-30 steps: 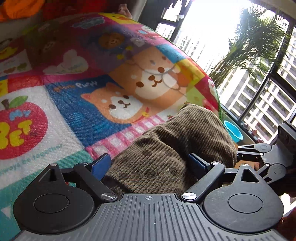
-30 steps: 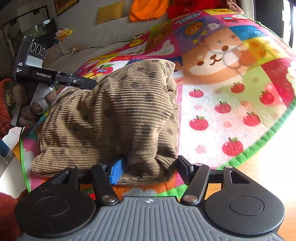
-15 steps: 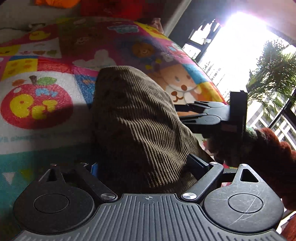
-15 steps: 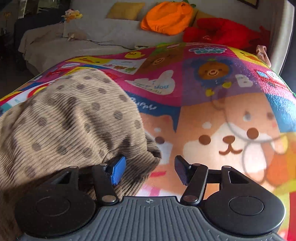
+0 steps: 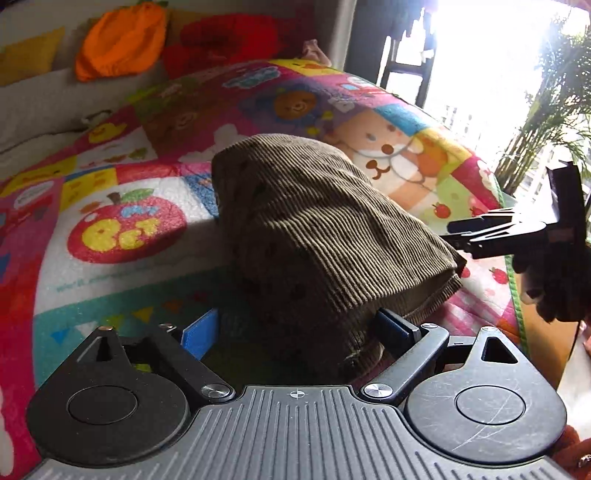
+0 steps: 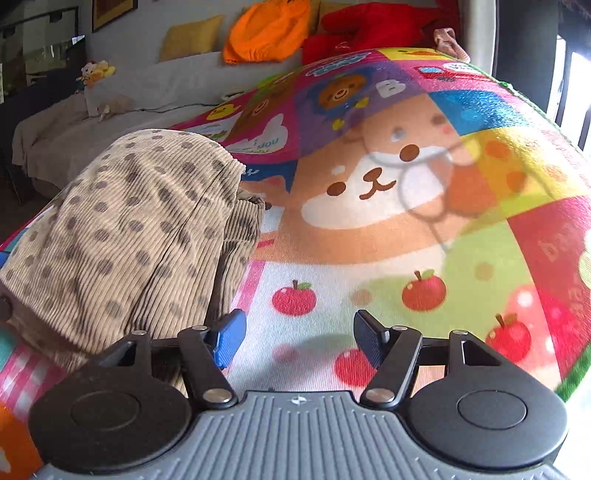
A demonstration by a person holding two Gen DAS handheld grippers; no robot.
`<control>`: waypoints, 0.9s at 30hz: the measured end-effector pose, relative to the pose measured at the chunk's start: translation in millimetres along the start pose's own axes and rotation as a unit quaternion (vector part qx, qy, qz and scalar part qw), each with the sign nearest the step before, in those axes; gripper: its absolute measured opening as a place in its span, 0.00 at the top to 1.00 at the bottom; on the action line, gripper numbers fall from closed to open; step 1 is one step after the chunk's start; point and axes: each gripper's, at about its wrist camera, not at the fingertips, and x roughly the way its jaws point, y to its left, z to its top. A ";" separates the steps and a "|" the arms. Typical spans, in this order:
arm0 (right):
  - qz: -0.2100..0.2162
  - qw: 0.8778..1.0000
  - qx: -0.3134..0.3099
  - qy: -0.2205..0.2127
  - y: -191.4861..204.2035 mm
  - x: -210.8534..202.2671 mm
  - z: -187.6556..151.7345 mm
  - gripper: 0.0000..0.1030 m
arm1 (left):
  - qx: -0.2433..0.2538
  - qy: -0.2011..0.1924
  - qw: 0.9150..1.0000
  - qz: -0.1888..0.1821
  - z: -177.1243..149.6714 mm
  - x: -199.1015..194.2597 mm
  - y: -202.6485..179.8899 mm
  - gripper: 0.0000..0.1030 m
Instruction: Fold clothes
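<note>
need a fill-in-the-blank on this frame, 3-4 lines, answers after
1. The corduroy garment is patterned with dark ____.
2. The right gripper has its jaws ____, with only the mat between them.
3. The fruit printed on the mat just ahead of the right gripper is ____.
4. The cushion on the sofa, beside the red one, is ____.

Missing words: dots; open; apples; orange

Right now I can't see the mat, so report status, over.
Left gripper open, brown corduroy garment between its fingers. Right gripper open, empty, beside the folded garment. Play mat ahead, nothing blocking.
</note>
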 end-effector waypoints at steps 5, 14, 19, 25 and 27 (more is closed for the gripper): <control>0.013 0.996 -0.045 -0.076 26.5 -54.0 -5.0 0.37 | 0.109 -0.048 0.991 0.068 8.7 -4.6 -29.2 0.25; 0.101 0.974 -0.173 -0.110 109.7 -70.5 -6.3 0.41 | 0.117 -0.091 0.985 0.092 26.1 -22.0 -41.9 0.94; 0.099 0.976 -0.159 -0.107 107.5 -62.6 -3.2 0.41 | 0.111 -0.084 0.990 0.036 28.8 -39.5 -48.0 0.97; 0.080 0.989 -0.081 -0.094 67.1 -63.2 6.6 0.41 | 0.107 -0.018 0.993 -0.049 -9.9 -2.0 -72.6 0.97; 0.080 0.992 -0.045 -0.089 52.3 -62.9 10.7 0.38 | 0.124 -0.005 0.989 -0.078 -14.5 -1.2 -82.2 0.97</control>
